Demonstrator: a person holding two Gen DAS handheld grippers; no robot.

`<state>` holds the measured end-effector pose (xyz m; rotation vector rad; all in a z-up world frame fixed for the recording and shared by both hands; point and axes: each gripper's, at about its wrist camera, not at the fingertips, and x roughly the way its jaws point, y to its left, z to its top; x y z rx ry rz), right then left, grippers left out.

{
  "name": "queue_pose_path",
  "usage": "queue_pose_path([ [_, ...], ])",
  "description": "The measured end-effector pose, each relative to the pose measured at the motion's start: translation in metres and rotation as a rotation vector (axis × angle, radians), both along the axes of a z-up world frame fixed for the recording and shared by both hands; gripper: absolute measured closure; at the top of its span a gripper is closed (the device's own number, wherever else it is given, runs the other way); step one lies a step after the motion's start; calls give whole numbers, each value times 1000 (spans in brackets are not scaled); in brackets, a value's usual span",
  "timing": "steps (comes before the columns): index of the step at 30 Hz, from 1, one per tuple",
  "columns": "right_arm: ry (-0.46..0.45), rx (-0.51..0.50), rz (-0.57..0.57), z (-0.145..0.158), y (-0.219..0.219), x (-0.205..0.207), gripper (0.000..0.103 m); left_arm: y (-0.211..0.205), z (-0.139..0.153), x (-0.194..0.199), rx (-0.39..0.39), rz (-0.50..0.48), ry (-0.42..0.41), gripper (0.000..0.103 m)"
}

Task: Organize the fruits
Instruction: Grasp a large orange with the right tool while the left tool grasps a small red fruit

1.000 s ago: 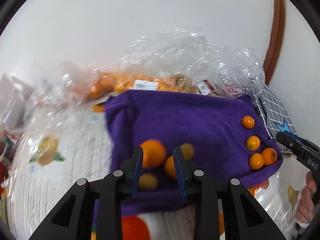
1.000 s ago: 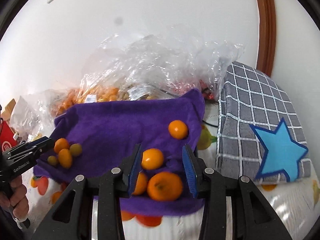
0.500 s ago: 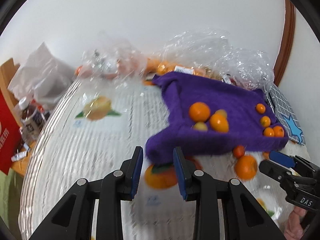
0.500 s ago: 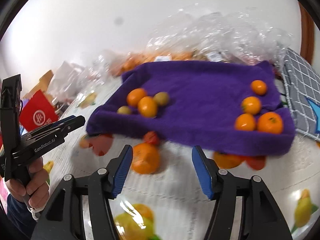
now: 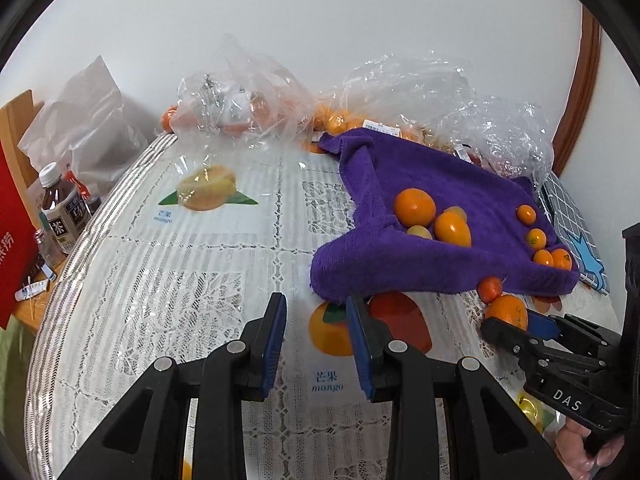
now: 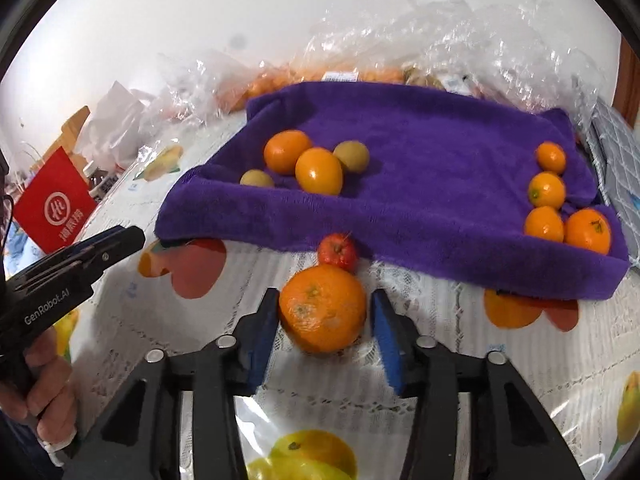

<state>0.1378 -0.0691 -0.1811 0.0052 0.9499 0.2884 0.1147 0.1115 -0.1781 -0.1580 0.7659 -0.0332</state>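
A purple towel [image 6: 420,168] lies on the table with two groups of oranges and small yellow-green fruits, one at its left [image 6: 318,170] and one at its right [image 6: 566,224]. A large orange [image 6: 322,314] sits on the tablecloth in front of the towel, with a small red fruit [image 6: 338,250] just behind it. My right gripper [image 6: 326,330] is open, its fingers on either side of the large orange. My left gripper [image 5: 316,340] is open and empty above the tablecloth, left of the towel's near corner. The towel [image 5: 440,216] and large orange [image 5: 506,312] also show in the left wrist view.
Clear plastic bags [image 5: 400,96] with more oranges stand behind the towel against the wall. A grey checked cushion with a blue star [image 5: 572,232] lies to the right. Bottles [image 5: 60,208] and a red box [image 6: 54,204] stand off the table's left edge.
Both grippers have pulled back from the towel toward the table's front. The right gripper has opened wider and now straddles the large orange. The left gripper has opened wider.
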Motion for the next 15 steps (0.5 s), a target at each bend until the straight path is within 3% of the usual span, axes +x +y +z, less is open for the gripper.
queue_pose_path([
  [10,-41,30,-37,16,-45,-17,61,-8,-6,0,-16,-48,35,73],
  [15,-92,-23,-73,23,-84,-30,61,-29,-4,-4,-2,-102,23,73],
])
